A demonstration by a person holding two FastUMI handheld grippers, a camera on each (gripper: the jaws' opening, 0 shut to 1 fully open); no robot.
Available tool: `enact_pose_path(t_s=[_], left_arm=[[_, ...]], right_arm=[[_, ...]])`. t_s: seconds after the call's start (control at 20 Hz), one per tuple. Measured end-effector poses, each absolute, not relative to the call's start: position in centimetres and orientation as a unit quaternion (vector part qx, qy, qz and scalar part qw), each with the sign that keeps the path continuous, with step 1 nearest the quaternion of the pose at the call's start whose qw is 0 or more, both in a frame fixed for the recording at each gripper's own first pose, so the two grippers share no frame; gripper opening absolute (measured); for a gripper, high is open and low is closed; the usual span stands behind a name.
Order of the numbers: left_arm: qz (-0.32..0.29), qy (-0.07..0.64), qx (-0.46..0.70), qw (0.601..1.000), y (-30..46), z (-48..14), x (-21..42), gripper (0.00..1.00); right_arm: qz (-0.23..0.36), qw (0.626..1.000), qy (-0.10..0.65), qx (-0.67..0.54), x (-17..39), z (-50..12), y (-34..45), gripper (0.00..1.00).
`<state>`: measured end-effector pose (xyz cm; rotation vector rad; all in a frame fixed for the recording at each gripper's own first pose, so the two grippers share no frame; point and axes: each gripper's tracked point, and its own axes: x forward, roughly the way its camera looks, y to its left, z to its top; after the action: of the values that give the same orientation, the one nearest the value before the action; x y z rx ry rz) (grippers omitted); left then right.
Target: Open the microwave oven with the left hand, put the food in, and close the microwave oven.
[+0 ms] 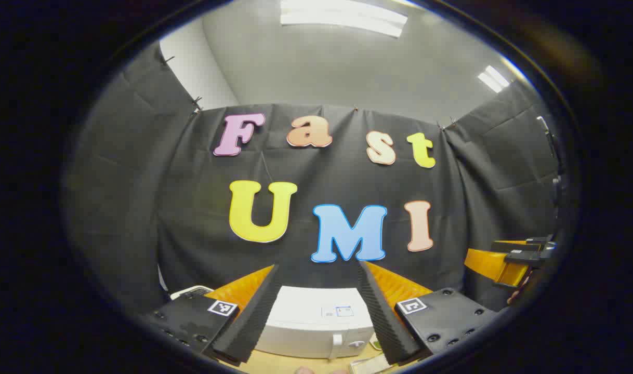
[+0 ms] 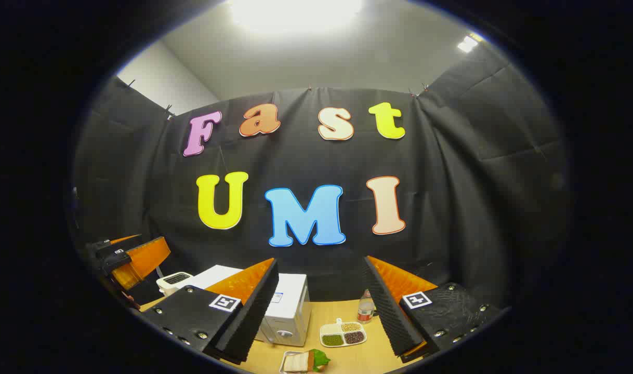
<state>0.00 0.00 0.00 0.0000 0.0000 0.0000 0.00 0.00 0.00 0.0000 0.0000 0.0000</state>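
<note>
Both grippers, left [image 1: 316, 332] and right [image 2: 321, 327], hung wide and empty above the closed microwave oven [image 2: 288, 317]. The sandwich [image 2: 303, 361] lay just before it; a hasty door pull might knock it.

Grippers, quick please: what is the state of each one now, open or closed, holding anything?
Left gripper: jaws open, holding nothing, facing the white box-shaped microwave oven.
Right gripper: jaws open, holding nothing.
</note>
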Motion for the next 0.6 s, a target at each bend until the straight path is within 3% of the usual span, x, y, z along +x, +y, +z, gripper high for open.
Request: enact_pose_path(t_s=[0.6], left_arm=[[-0.011,0.018,-0.006,1.0,-0.7,-2.3,1.1,0.96]], right_arm=[[-0.011,1.0,0.014,-0.002,0.6,-1.5,-1.3,0.98]])
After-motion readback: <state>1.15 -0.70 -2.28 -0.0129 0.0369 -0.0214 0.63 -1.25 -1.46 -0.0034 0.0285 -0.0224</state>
